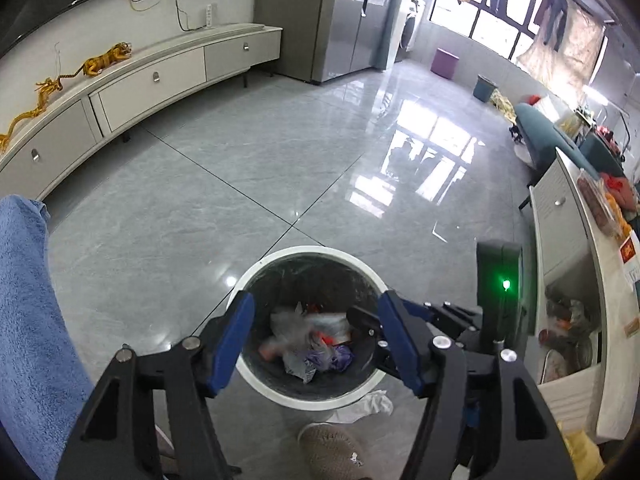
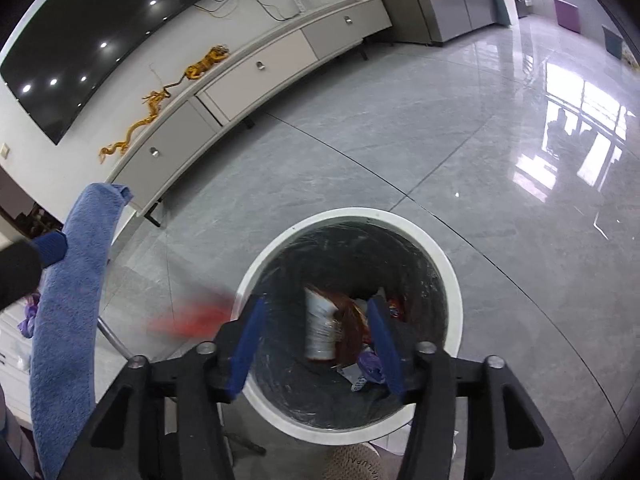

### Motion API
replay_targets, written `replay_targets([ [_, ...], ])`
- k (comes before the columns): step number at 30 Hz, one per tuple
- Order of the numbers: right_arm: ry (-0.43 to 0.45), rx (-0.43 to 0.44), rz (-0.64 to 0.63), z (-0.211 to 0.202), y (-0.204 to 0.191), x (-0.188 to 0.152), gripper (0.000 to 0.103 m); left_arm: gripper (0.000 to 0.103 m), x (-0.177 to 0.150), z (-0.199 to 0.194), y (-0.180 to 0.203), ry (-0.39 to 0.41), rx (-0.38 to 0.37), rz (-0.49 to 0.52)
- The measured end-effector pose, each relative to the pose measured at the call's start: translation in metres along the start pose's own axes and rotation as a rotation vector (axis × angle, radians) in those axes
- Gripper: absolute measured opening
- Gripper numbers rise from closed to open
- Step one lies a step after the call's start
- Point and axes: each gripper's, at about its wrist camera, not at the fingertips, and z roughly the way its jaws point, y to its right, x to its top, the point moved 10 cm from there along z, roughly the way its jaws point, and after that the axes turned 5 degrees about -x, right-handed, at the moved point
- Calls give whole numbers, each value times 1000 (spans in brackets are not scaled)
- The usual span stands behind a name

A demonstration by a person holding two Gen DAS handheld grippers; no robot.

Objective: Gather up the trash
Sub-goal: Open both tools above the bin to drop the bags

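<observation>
Partly blurred wrapper (image 2: 326,330) dropping into bin (image 2: 448,264); red smear (image 2: 192,318) unreadable.

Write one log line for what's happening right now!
left gripper: open | right gripper: open | both over bin | wrapper dropping in

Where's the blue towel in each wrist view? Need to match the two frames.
Left wrist: blue towel runs down the left edge, left of the left gripper.
Right wrist: blue towel hangs at lower left, left of the right gripper.
Shared landmark: white-rimmed trash bin.
</observation>
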Motion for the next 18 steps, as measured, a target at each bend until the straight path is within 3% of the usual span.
replay_targets([
  [8,22,11,83,-22,6,4,53,63,0,-36,-17,63,81,-55],
  [18,163,48,10,-103,-61,25,60,69,-28,-137,-48,205,203,-139],
])
